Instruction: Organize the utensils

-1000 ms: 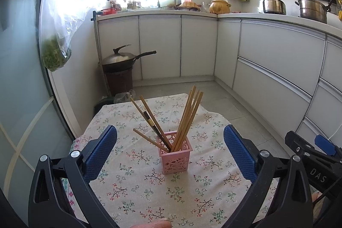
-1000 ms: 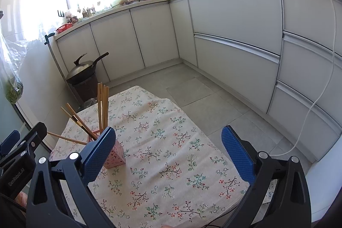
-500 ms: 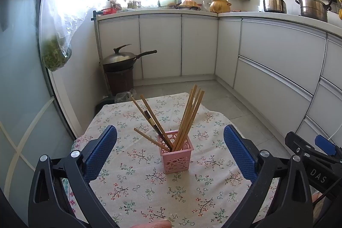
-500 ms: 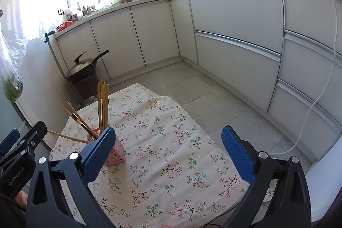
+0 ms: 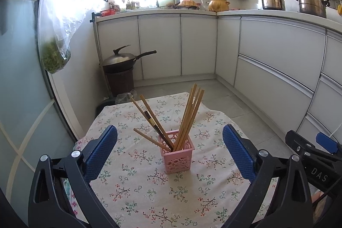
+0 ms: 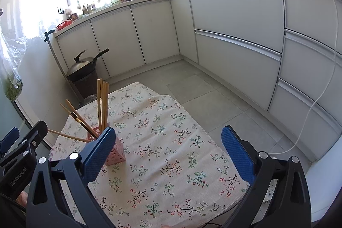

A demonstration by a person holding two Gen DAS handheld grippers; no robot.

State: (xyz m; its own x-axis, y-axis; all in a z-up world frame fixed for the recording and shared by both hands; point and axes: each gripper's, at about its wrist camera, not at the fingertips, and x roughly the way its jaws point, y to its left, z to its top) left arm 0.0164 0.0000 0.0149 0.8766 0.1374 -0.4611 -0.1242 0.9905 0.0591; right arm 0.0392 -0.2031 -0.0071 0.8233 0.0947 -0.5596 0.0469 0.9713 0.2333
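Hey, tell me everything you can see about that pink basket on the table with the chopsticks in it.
The pink basket is a small square holder, plastic by the look of it, with lattice-cut walls and an open top. It stands upright on the floral tablecloth. Wooden chopsticks stand in it: one bunch leans right, a few lean left, including a dark one, and one lies low across the rim. The left hand-held gripper is open and frames it without touching; the right hand-held gripper is open too.

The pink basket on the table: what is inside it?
The pink basket holds chopsticks, mostly wooden, one dark, fanned out. Its walls cover their lower ends and the bottom.
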